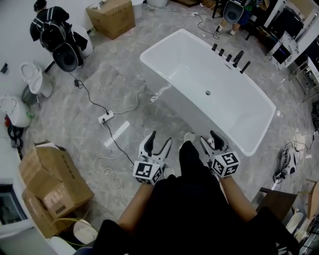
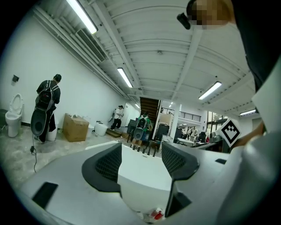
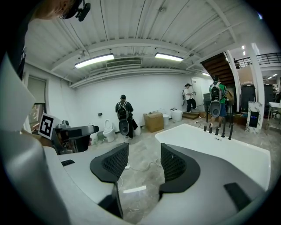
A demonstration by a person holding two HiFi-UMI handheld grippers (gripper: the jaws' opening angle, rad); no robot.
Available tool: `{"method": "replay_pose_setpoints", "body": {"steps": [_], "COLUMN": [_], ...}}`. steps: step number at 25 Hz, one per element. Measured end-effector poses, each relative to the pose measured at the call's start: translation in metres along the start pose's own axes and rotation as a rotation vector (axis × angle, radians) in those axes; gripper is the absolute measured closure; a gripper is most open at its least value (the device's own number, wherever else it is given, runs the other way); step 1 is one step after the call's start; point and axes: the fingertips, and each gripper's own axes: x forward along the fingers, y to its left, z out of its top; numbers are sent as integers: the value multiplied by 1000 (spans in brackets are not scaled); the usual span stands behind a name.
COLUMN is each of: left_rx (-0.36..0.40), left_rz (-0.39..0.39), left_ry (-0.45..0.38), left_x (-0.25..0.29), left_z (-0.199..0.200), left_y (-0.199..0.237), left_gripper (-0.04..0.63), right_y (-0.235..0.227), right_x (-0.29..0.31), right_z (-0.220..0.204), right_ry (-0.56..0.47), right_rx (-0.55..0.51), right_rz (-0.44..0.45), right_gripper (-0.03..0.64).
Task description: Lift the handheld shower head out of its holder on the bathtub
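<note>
The white bathtub (image 1: 164, 74) stands on the grey floor ahead of me. A row of black fittings runs along its far rim, and the slim handheld shower head (image 1: 244, 66) stands upright in its holder at the right end. My left gripper (image 1: 160, 139) and right gripper (image 1: 209, 138) hover side by side before the tub's near rim, far from the fittings. Both are open and hold nothing. In the left gripper view the left gripper (image 2: 141, 160) frames the tub (image 2: 140, 176) and the fittings (image 2: 142, 148). The right gripper (image 3: 144, 163) points at bare floor, with the tub (image 3: 228, 154) and the shower head (image 3: 230, 126) to its right.
A power strip (image 1: 105, 118) and loose cables lie on the floor left of the tub. Cardboard boxes (image 1: 50, 184) sit at my near left, another box (image 1: 112, 17) at the back. Toilets (image 1: 35, 79) and a person with a backpack (image 1: 55, 35) are at far left. Another person (image 1: 234, 12) stands beyond the tub.
</note>
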Motion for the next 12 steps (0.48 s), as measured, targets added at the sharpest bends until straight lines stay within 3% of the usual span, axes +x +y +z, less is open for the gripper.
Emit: {"method": "replay_pose_setpoints", "body": {"steps": [12], "left_rx": [29], "left_rz": [-40], "left_ry": [45], "left_x": [80], "left_z": [7], "left_y": [14], "left_gripper": [334], "right_y": [-75], "right_x": [38], "right_z": [4], "right_ry": [-21], "right_rx": [93], "right_rz": [-86], "right_gripper": [403]}}
